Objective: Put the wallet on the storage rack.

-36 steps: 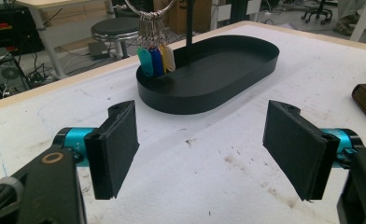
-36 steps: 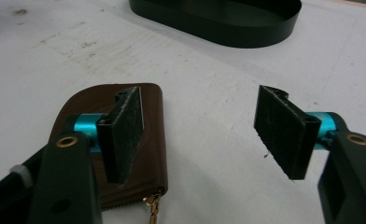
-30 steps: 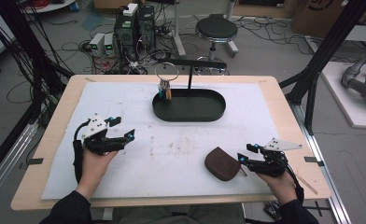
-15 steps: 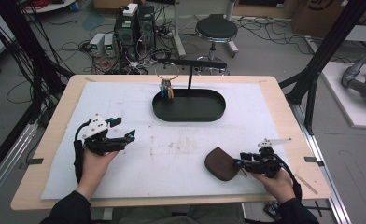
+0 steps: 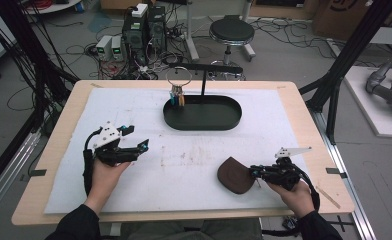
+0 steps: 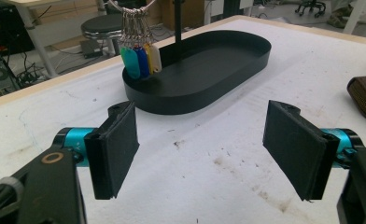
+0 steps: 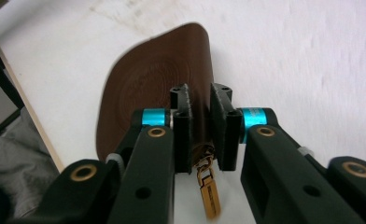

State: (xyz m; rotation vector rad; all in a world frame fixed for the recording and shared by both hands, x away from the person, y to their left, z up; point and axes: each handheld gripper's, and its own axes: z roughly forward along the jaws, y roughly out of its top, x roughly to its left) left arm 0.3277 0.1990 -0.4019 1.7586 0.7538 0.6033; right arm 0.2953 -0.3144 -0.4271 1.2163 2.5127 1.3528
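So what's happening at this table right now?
A person sits at the table with a handheld gripper in each hand. The right gripper has closed on the edge of a brown zip pouch lying near the table's front right; a brass zipper pull hangs below its fingers. The left gripper is open and holds nothing, hovering over the white mat. Farther back stands a black oval tray with a ring of coloured key tags hanging over one end.
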